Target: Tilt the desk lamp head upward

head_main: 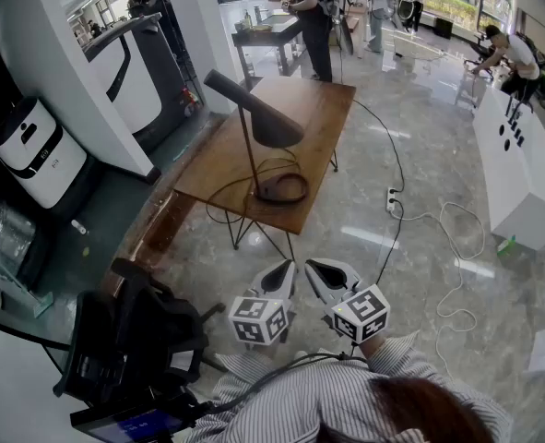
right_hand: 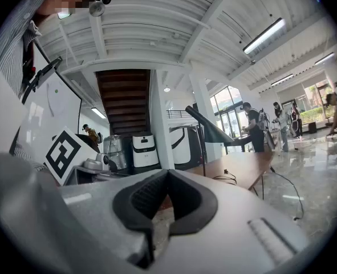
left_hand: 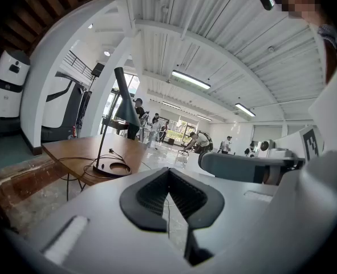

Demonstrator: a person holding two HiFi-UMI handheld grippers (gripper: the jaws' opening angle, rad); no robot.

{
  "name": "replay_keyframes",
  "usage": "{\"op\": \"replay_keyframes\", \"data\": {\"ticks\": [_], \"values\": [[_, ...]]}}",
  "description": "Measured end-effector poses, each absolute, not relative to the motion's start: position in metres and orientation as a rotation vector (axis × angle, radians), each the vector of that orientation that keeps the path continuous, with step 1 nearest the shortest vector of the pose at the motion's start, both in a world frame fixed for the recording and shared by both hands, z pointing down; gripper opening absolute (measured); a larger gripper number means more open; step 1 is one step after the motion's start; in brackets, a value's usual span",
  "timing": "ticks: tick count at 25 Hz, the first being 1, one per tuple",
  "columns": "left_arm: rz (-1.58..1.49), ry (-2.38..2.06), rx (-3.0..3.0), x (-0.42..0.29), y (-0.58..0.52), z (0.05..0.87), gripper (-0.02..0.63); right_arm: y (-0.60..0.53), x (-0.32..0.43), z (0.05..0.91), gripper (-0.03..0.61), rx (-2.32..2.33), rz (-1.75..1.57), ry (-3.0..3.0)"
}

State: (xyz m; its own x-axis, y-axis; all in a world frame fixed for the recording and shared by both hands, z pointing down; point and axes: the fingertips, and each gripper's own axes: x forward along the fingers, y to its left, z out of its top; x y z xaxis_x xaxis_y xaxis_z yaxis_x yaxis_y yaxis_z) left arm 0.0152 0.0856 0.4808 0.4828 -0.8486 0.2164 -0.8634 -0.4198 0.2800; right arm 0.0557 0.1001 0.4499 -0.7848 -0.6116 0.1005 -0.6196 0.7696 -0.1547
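Note:
A black desk lamp stands on the near end of a wooden table [head_main: 300, 109]. Its round base [head_main: 283, 188] sits by the front edge, and its long cone head [head_main: 254, 111] slopes down to the right on a thin stem. Both grippers hang low in front of the table, well short of the lamp. My left gripper [head_main: 281, 271] is shut with nothing in it, and so is my right gripper [head_main: 322, 271]. The left gripper view shows the lamp head [left_hand: 124, 97] and base [left_hand: 112, 168] beyond the shut jaws [left_hand: 169, 173]. The right gripper view has the lamp head [right_hand: 211, 128] above its shut jaws [right_hand: 167, 176].
The lamp's cord coils on the table and runs to a power strip [head_main: 391, 198] on the marble floor. A black office chair [head_main: 143, 340] stands at my near left, a white counter [head_main: 521, 164] to the right, and a white machine [head_main: 32, 150] by a pillar. Several people stand far behind.

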Motion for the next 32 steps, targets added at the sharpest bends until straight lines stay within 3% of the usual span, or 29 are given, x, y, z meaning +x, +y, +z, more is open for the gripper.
{"op": "replay_keyframes", "data": {"ticks": [32], "values": [[0.021,-1.521,2.289,0.015,0.051,0.5,0.006,0.062,0.087,0.46,0.002,1.02,0.313,-2.939]]}}
